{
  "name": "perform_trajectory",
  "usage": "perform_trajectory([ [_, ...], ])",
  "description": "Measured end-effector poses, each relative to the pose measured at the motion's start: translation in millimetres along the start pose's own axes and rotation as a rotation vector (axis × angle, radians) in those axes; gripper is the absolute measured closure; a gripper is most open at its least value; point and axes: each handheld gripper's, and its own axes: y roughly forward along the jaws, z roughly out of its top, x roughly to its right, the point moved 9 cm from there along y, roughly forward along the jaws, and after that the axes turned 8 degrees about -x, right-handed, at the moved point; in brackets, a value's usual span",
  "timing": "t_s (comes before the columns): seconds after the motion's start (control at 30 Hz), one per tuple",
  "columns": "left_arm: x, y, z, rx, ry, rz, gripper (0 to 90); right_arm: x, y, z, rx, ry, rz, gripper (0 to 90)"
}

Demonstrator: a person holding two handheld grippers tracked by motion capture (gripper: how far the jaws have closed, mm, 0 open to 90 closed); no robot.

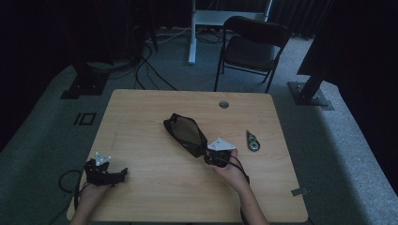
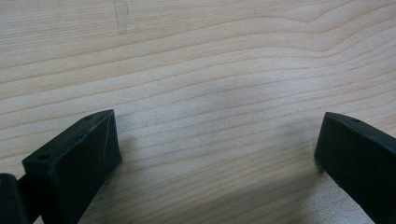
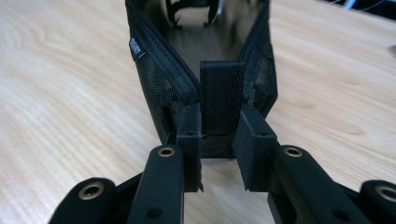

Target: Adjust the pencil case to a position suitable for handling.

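Observation:
A black mesh zip pouch (image 1: 185, 133) lies open near the middle of the wooden table (image 1: 150, 112), its mouth pointing to the far left. My right gripper (image 1: 204, 153) holds its near end. In the right gripper view the jaws (image 3: 218, 135) are shut on the pouch's (image 3: 154, 84) end, either side of a black webbing tab (image 3: 222, 93). My left gripper (image 1: 123, 174) rests at the table's near left corner. Its jaws (image 2: 217, 140) stand wide open over bare wood, with nothing between them.
A small black and green tape dispenser (image 1: 252, 140) lies right of the pouch. A round cable hole (image 1: 224, 104) sits near the table's far edge. A folding chair (image 1: 253, 47) stands beyond the table. A small grey piece (image 1: 299, 191) sticks out at the right edge.

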Motion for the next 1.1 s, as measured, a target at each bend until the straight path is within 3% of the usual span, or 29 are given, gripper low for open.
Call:
perform_trajectory([
  [0.37,0.0,0.0,0.0,-0.001,0.0,0.0,0.3,25.2,-17.4,-16.0,0.002,0.039,-0.08,72.9],
  [0.53,0.0,0.0,0.0,0.0,0.001,0.0,0.3,31.8,-24.5,-24.5,0.0,0.058,-0.091,72.8],
  [0.67,0.0,0.1,0.0,0.0,-0.001,0.001,0.2,40.5,-36.7,-33.6,0.012,0.096,-0.139,72.8],
  [0.83,0.0,0.1,0.0,0.0,0.0,0.001,0.2,46.3,-48.3,-44.3,0.021,0.117,-0.183,72.8],
  [1.1,0.0,0.0,0.0,0.0,0.0,0.001,0.2,47.0,-63.6,-60.2,0.031,0.149,-0.205,72.9],
])
